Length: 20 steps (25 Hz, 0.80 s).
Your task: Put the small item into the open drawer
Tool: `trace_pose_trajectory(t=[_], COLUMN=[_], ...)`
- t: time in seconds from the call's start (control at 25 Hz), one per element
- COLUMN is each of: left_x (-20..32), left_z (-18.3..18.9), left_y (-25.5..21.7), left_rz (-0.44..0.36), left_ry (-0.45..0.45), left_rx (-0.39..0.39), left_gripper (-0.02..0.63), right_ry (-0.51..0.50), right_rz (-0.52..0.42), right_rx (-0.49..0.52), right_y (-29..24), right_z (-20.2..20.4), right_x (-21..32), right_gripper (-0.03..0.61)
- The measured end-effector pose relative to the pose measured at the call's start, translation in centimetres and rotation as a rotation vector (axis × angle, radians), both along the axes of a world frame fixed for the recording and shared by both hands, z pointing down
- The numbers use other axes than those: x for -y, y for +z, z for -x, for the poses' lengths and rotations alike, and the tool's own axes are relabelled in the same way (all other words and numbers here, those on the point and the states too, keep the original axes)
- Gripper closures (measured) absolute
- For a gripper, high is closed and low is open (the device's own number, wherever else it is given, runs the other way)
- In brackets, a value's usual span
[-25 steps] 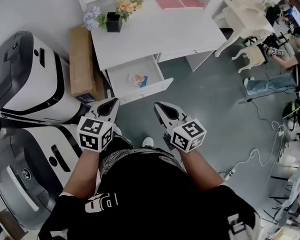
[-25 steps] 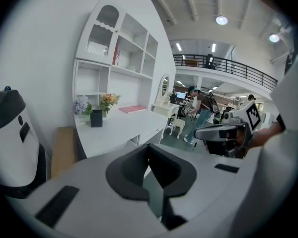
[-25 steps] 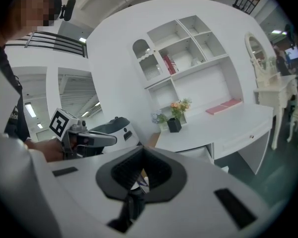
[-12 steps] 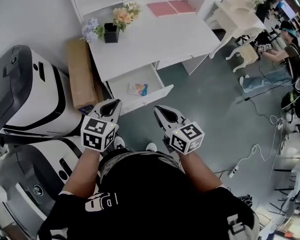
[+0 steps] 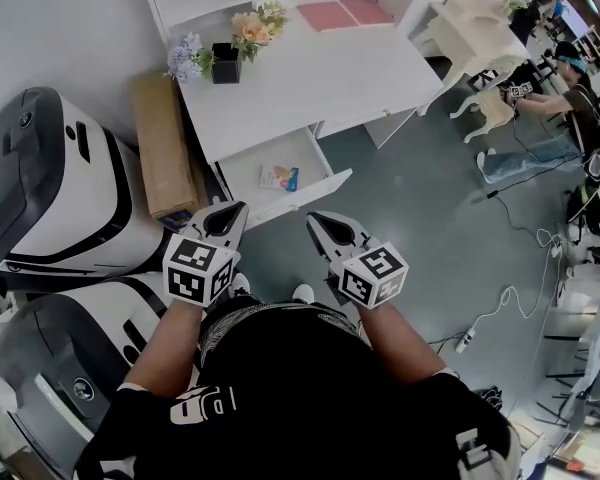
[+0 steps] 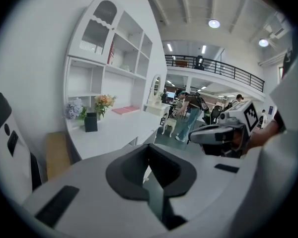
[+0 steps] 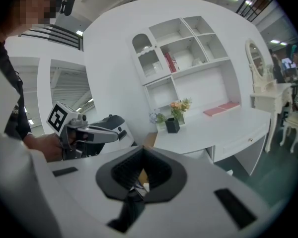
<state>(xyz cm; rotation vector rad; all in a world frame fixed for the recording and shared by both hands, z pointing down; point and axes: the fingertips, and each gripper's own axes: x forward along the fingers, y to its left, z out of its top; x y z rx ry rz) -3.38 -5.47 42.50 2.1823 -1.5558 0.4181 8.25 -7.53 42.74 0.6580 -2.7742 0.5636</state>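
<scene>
Held level short of the open drawer (image 5: 248,163), jaws closed and empty: left gripper (image 5: 240,207), right gripper (image 5: 312,218). Lying inside drawer: small item (image 5: 279,177).

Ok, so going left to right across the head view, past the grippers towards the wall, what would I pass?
white and grey machine → cardboard box → black vase → pink sheets → white dressing table → seated person

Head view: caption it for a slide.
Left gripper and right gripper, shut, face a white desk; small colourful item in open drawer.
</scene>
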Motion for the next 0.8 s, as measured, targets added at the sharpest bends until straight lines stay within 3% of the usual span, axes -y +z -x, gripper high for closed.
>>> trace_pose_trajectory(t=[0.8], left_x=[0.43], left_z=[-0.07], left_y=[-0.41], left_rz=[-0.006], left_ry=[0.021], left_rx=[-0.001], left_gripper=[0.6], right_ry=[0.006], right_rz=[-0.005], right_rx=[-0.006], right_y=[0.02], right_z=[0.24], right_x=[0.43], right_gripper=[0.572])
